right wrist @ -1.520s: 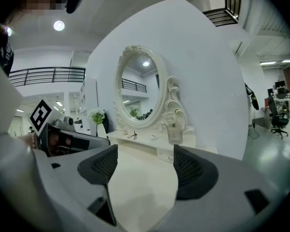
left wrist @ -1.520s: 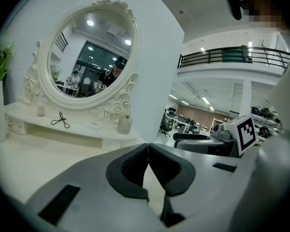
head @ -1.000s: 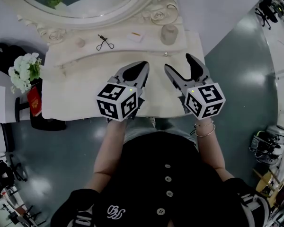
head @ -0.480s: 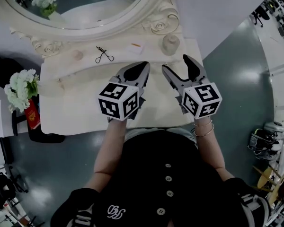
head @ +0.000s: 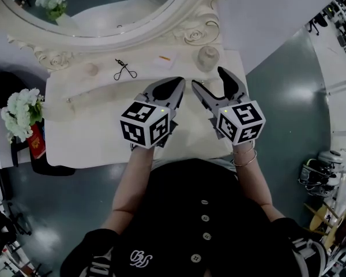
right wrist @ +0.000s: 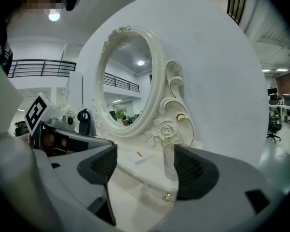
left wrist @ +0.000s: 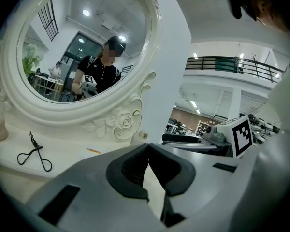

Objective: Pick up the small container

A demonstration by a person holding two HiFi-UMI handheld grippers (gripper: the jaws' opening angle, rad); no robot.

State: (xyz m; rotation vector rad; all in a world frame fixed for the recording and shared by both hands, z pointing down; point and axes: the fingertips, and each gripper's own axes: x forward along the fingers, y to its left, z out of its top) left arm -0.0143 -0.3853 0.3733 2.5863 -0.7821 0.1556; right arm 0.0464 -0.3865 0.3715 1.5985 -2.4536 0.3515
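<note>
Lying left of the small container (head: 207,56): a card (head: 164,58), an eyelash curler (head: 124,70).

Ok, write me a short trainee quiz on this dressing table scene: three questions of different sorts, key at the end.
1. True or false: the left hand-held gripper is shut.
2. Which lies nearer the container: A, the curler, or B, the card?
3. Fill in: the right hand-held gripper is ____ and holds nothing.

Key: 1 true; 2 B; 3 open.
</note>
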